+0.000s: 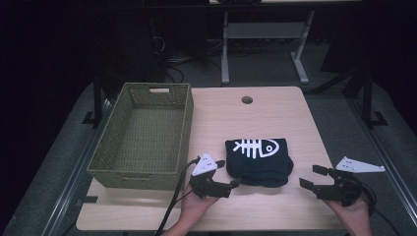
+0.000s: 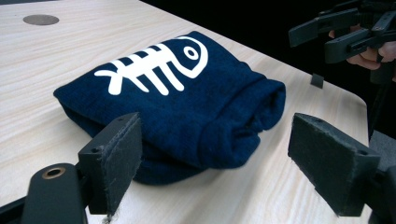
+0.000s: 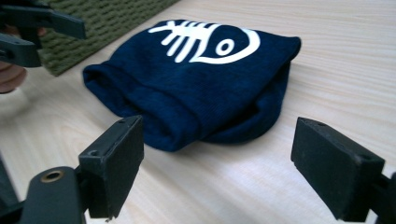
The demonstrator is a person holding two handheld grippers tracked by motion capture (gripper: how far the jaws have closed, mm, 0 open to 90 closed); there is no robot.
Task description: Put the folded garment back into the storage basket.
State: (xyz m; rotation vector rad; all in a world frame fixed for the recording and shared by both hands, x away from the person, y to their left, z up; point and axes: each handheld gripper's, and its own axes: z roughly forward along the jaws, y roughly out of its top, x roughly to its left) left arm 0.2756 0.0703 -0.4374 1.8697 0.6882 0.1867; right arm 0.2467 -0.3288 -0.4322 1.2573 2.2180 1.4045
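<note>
A folded navy garment (image 1: 258, 157) with a white fish-skeleton print lies on the wooden table (image 1: 275, 113), near its front middle. My left gripper (image 1: 228, 174) stands open just left of the garment's front corner, apart from it. In the left gripper view the garment (image 2: 187, 98) lies between and beyond the spread jaws of my left gripper (image 2: 215, 163). My right gripper (image 1: 311, 176) is open a short way right of the garment, pointing at it. In the right gripper view the rolled edge of the garment (image 3: 201, 79) faces the wide-apart jaws, with bare table in between.
An empty green woven basket (image 1: 142, 132) stands on the table's left side, right behind my left gripper. A round cable hole (image 1: 247, 100) sits near the far edge. Bare wood lies right of the garment and behind it. The table's front edge runs close to both hands.
</note>
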